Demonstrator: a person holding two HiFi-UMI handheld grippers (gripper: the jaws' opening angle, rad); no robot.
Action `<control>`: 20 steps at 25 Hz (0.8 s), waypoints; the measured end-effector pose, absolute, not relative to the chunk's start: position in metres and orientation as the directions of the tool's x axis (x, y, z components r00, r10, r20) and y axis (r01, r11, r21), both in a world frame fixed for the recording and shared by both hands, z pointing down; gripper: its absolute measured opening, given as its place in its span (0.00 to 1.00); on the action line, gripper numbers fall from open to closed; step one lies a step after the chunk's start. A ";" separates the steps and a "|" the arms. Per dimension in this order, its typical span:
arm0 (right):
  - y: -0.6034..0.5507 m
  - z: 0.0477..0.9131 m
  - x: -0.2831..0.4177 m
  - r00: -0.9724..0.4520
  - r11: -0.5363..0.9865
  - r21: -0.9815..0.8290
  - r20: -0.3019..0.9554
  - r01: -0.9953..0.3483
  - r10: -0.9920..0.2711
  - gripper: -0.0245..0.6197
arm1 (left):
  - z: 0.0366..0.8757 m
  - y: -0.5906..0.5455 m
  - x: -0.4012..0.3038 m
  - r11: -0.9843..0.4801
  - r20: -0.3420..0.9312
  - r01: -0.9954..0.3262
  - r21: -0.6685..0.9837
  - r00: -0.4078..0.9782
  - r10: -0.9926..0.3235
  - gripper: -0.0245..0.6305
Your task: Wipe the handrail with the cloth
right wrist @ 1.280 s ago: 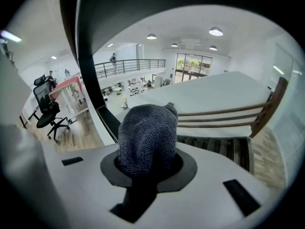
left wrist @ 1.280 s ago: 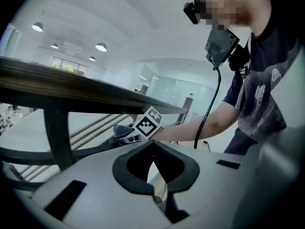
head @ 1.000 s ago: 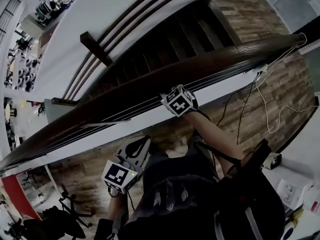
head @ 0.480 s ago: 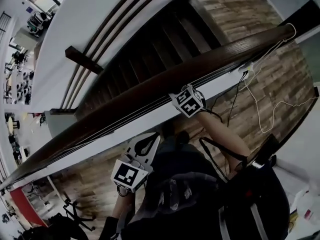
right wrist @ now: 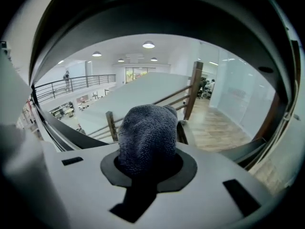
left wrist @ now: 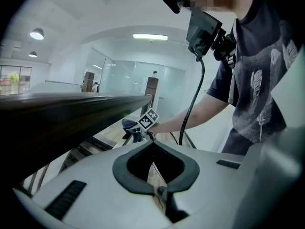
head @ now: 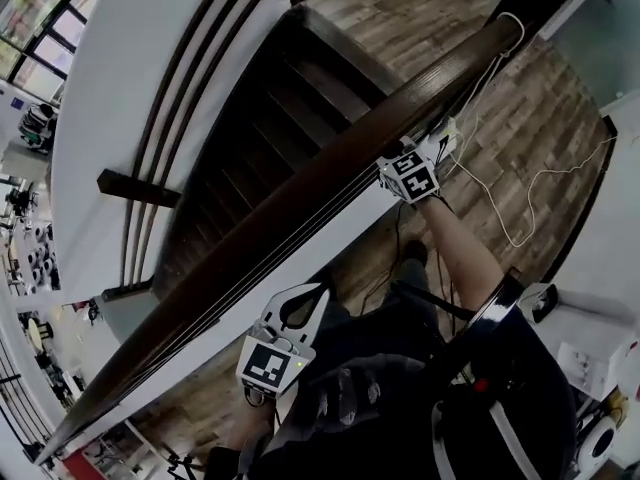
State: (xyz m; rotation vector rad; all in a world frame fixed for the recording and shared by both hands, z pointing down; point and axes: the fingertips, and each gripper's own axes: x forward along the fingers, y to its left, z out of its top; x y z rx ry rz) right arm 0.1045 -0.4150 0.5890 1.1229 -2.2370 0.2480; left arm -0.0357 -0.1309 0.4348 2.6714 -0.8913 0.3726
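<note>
Clamping the cloth (right wrist: 145,142), right gripper (right wrist: 150,126) fingers hide whether it touches the handrail (head: 300,193); left gripper (left wrist: 152,145) fingers together.

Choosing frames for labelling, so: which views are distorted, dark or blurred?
Head view: strong fisheye bows the handrail; dim but sharp. Left gripper view: the handrail is a dark, soft band; ceiling lights bright. Right gripper view: a dark arc fills the top and edges; cloth sharp, evenly lit.

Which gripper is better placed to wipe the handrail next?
Right. The right gripper is shut on the cloth and sits at the handrail. The left gripper is shut on nothing and held apart from the rail.
</note>
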 end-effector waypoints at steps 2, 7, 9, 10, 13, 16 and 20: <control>-0.448 0.587 0.158 -0.422 0.582 0.103 0.589 -0.807 -0.689 0.14 | 0.434 -0.152 -0.008 -0.742 0.326 -0.634 0.216 0.764 -0.557 0.05; -0.522 0.576 0.262 -0.422 0.569 0.112 0.559 -0.815 -0.714 0.14 | 0.419 -0.219 0.072 -0.650 0.337 -0.726 0.225 0.684 -0.647 0.05; -0.542 0.573 0.292 -0.416 0.563 0.104 0.567 -0.820 -0.711 0.14 | 0.413 -0.236 0.101 -0.628 0.364 -0.752 0.200 0.652 -0.665 0.05; -0.549 0.570 0.305 -0.414 0.562 0.100 0.573 -0.821 -0.707 0.14 | 0.408 -0.244 0.115 -0.619 0.371 -0.761 0.192 0.641 -0.672 0.05; -0.567 0.560 0.327 -0.428 0.590 0.124 0.572 -0.798 -0.699 0.14 | 0.395 -0.255 0.153 -0.608 0.380 -0.774 0.179 0.624 -0.683 0.05; -0.579 0.558 0.345 -0.406 0.585 0.158 0.577 -0.796 -0.708 0.14 | 0.406 -0.252 0.184 -0.612 0.418 -0.770 0.179 0.622 -0.661 0.05; -0.589 0.568 0.370 -0.394 0.563 0.139 0.581 -0.815 -0.713 0.14 | 0.426 -0.247 0.193 -0.562 0.460 -0.807 0.179 0.574 -0.677 0.05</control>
